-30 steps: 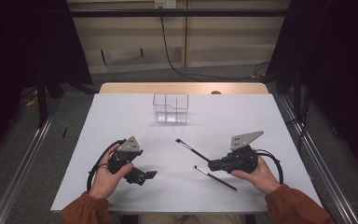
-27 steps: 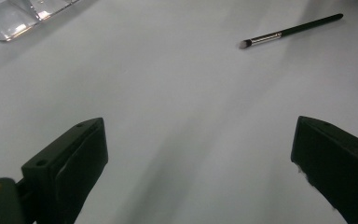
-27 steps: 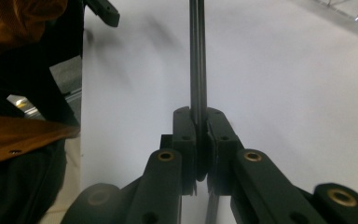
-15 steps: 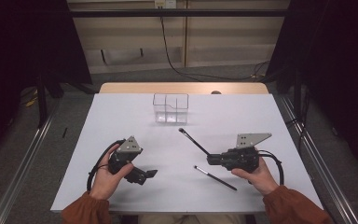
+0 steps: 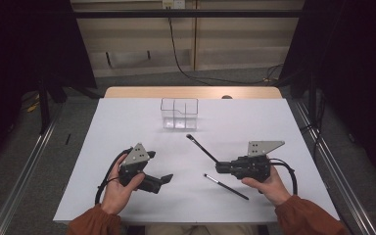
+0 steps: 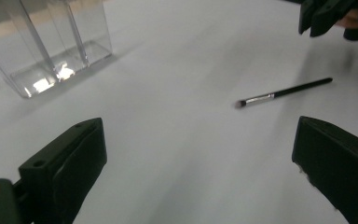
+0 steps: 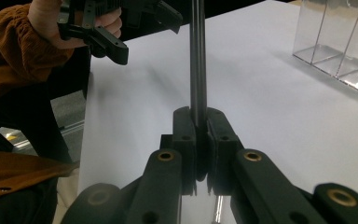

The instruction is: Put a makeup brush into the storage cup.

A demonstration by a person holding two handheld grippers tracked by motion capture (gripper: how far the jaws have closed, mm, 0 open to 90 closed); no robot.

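Two brushes are in play: one long black brush (image 5: 202, 148) is clamped at its handle end between the fingers of my right gripper (image 5: 219, 168), which are pressed flat together on it, so the brush sticks out ahead toward the clear organizer (image 5: 179, 113) and its far tip hangs well away from my grip; the second brush (image 5: 226, 186) lies flat on the white surface (image 5: 127, 122) just in front of my right hand. With such a thin, smooth handle held only at the end, I judge it could pivot or slip in the fingers if I swing quickly, and the long lever could knock the light organizer or catch its rim or divider instead of dropping into a cell. My left gripper (image 5: 165, 179) rests low near the surface with its fingers spread wide and holding nothing. Both visible compartments of the organizer, near the far edge, look empty
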